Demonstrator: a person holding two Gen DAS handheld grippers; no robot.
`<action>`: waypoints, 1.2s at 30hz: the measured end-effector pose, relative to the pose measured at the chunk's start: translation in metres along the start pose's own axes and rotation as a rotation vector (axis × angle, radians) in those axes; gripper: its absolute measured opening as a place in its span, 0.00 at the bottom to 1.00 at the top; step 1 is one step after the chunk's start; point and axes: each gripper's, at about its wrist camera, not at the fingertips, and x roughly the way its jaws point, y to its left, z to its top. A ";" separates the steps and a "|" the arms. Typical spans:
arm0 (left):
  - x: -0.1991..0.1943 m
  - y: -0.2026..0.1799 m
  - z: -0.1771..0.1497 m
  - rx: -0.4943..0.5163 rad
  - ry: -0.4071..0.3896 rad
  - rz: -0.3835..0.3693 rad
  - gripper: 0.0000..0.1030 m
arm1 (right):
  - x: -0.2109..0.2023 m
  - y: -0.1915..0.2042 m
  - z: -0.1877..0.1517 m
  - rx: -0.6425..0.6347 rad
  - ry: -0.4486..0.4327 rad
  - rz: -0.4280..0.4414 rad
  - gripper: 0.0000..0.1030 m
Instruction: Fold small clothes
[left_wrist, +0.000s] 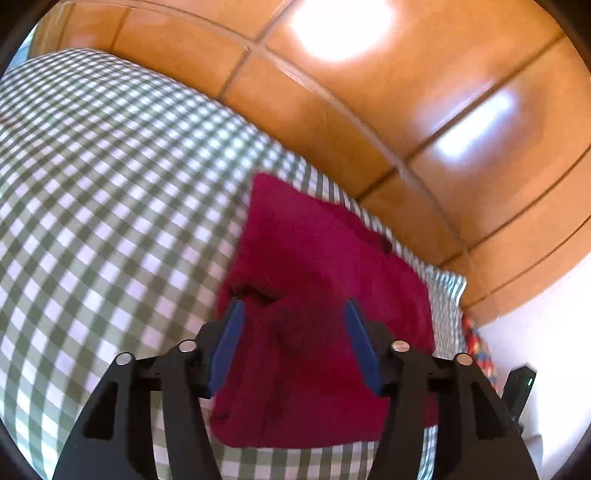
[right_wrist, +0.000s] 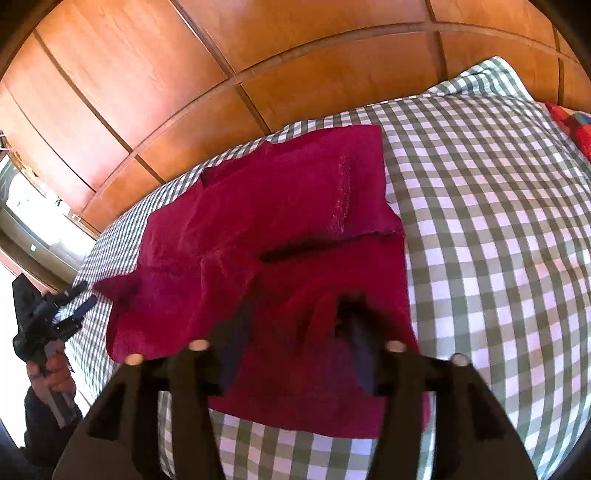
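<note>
Crimson garment (right_wrist: 266, 236) spread whole in right view, cropped in left.

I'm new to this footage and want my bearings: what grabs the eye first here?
A crimson garment lies partly folded on a green-and-white checked cover, filling the middle of both views. Both grippers, left and right, hang open above it. Glossy orange wood panels stand behind.
</note>
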 end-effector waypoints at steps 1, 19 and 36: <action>-0.003 0.006 -0.002 0.004 -0.005 0.014 0.54 | -0.005 -0.003 -0.005 0.002 -0.006 -0.008 0.63; 0.031 0.003 -0.081 0.346 0.124 0.136 0.17 | 0.003 -0.027 -0.050 -0.031 0.031 -0.144 0.10; -0.073 0.028 -0.157 0.297 0.210 -0.007 0.23 | -0.079 -0.029 -0.134 -0.142 0.157 -0.107 0.35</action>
